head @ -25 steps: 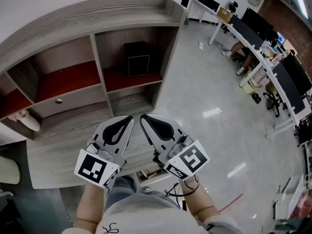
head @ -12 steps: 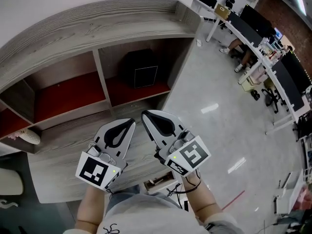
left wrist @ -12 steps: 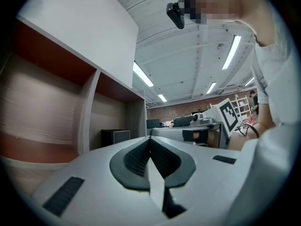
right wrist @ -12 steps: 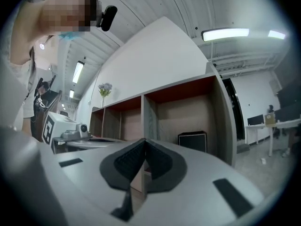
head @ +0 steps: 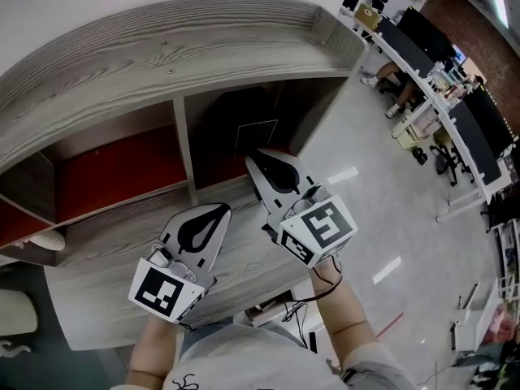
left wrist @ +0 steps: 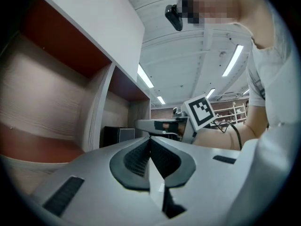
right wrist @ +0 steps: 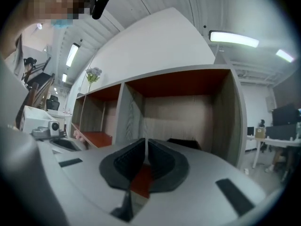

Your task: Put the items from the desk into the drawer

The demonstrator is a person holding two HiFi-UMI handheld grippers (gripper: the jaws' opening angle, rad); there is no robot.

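left claw point(head: 218, 210) and right claw point(head: 254, 159), both clenched on nothing, hover over the wooden tabletop point(head: 106, 287), the right nearer a shelved black box point(head: 256, 135).

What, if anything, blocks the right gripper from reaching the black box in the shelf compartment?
Probably nothing, so likely yes. The right gripper points at the open-fronted compartment, and nothing shows between it and the black box. Its jaws are shut and empty, so they must open first.

Two grippers here: a left hand-held gripper point(head: 219, 210) and a right hand-held gripper point(head: 253, 158). One black box point(head: 255, 136), one shelf unit point(head: 162, 47), three red-floored compartments point(head: 122, 169), one surface point(head: 101, 299).
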